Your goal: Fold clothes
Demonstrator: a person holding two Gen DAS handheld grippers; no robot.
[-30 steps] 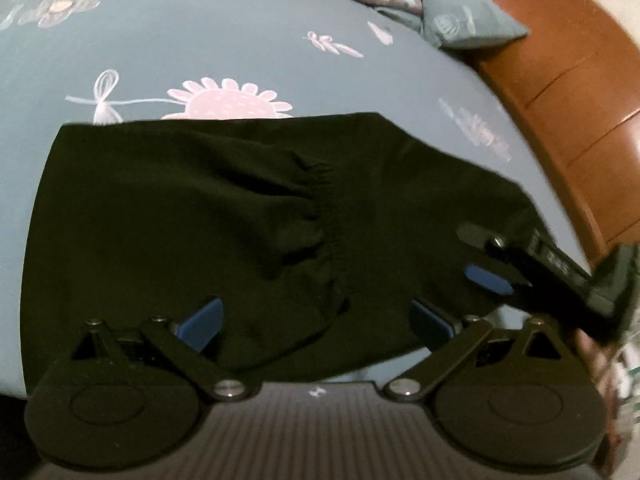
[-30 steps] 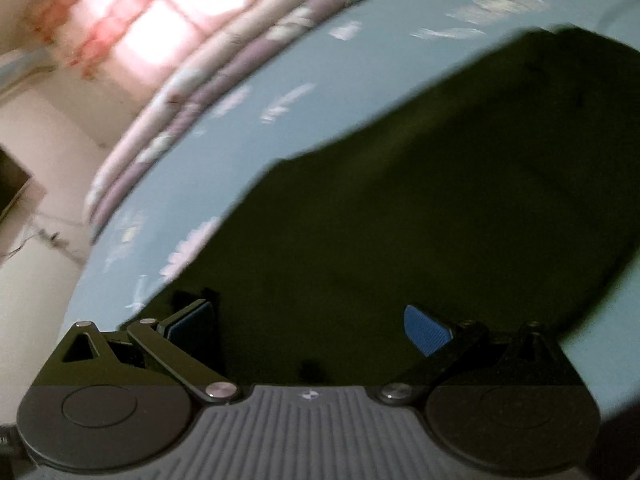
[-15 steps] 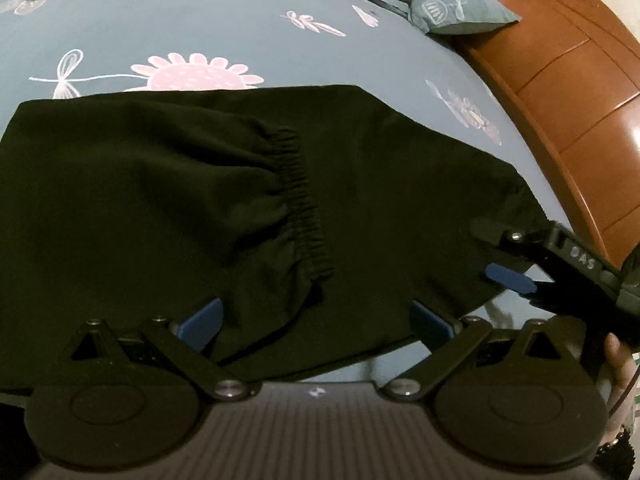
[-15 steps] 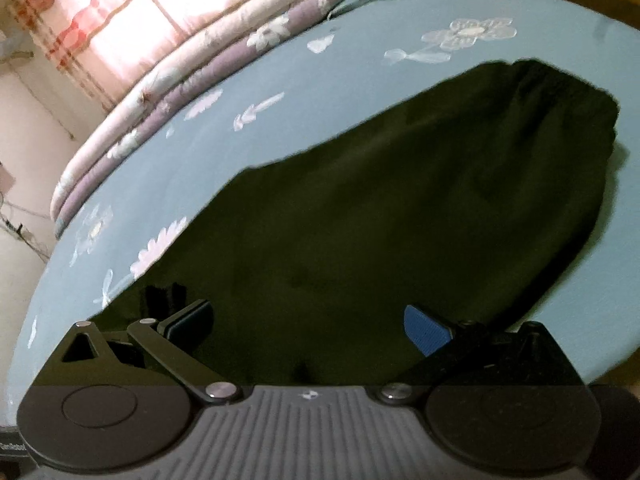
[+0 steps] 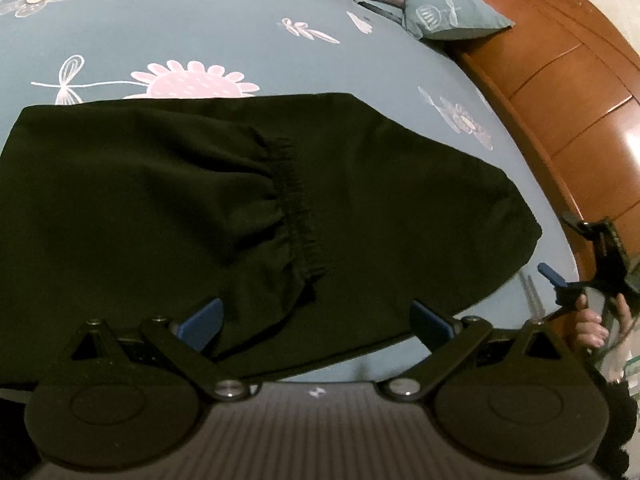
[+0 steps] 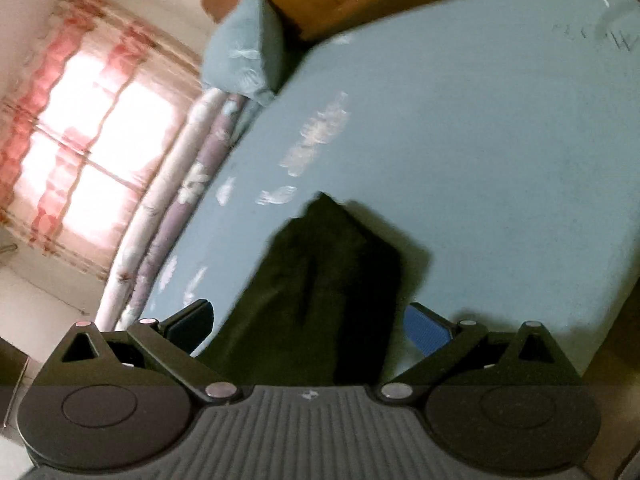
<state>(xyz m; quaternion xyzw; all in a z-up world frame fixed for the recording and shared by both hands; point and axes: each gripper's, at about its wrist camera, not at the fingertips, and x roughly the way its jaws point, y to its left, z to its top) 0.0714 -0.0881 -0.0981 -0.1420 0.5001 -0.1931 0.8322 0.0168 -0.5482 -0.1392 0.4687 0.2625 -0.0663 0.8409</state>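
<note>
Lying flat on the bed (image 5: pixel 120 32), black pants (image 5: pixel 200 208) look soft, light, limp — grab the cuff (image 5: pixel 298 208) edge near 6 o'clock. Left gripper (image 5: pixel 316 318) and right gripper (image 6: pixel 308 326) both spread, holding nothing.

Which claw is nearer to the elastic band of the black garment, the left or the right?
Left. The left claw hovers open just before the elastic band; the right claw is off the black garment, beyond its far end.

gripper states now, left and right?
Left gripper: open, holding nothing, over the black garment.
Right gripper: open, holding nothing, off the garment's edge.
</note>
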